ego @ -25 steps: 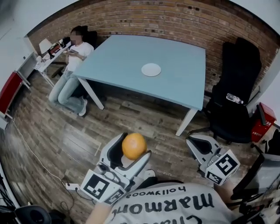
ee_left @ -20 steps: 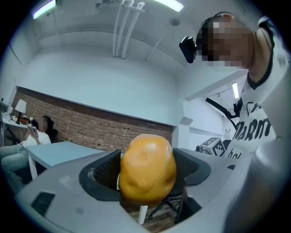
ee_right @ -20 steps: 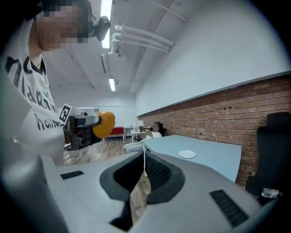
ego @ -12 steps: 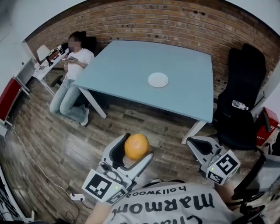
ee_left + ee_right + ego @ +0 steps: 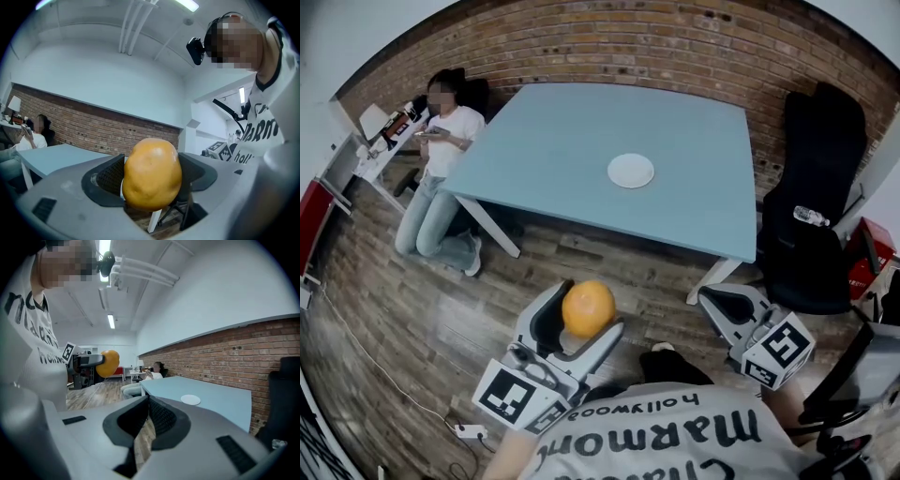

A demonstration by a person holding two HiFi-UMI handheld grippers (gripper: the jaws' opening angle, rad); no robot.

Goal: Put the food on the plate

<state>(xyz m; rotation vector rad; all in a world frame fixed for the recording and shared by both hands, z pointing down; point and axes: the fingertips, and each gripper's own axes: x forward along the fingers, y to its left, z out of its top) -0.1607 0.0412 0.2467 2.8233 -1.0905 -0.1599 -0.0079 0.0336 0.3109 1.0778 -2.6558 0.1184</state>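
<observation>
An orange (image 5: 588,308) sits between the jaws of my left gripper (image 5: 578,323), held over the wooden floor short of the table; it fills the left gripper view as a round orange (image 5: 151,173). The white plate (image 5: 631,171) lies bare near the middle of the light-blue table (image 5: 553,150), well ahead of both grippers. My right gripper (image 5: 727,309) hangs at the lower right with its jaws shut and nothing between them. The right gripper view shows the plate (image 5: 190,400) on the table and the orange (image 5: 107,363) off to the left.
A seated person (image 5: 441,159) is at the table's far left corner. A black office chair (image 5: 811,216) stands right of the table with a water bottle (image 5: 804,216) on it. A brick wall (image 5: 675,47) runs behind. A power strip (image 5: 470,432) and cable lie on the floor at lower left.
The table and plate have shifted slightly in the head view as the head moved. Both grippers keep nearly the same place, the orange still held in the left one.
</observation>
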